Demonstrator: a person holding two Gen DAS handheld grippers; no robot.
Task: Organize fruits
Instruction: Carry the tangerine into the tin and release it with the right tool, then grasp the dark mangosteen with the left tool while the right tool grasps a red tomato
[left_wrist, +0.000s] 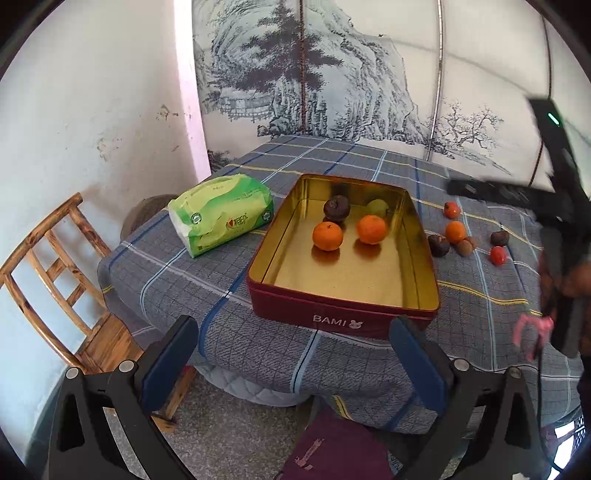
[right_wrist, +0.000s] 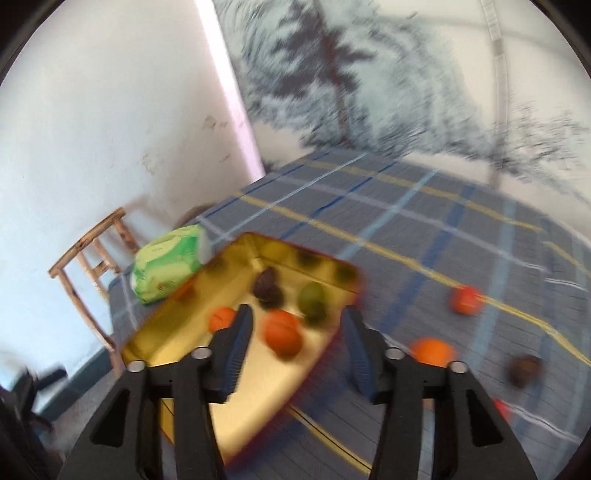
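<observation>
A dark red tin with a gold inside stands on the checked cloth. In it lie two oranges, a dark fruit and a green fruit. Several small fruits lie loose on the cloth to its right, among them an orange and a red one. My left gripper is open, low in front of the tin's near wall. My right gripper is open above the tin's right side. An orange shows beyond its gap, on the tin floor. That view is blurred.
A green tissue pack lies left of the tin. A wooden chair stands by the table's left corner, against the white wall. The right gripper's black frame hangs over the loose fruits. A painted wall panel closes the far side.
</observation>
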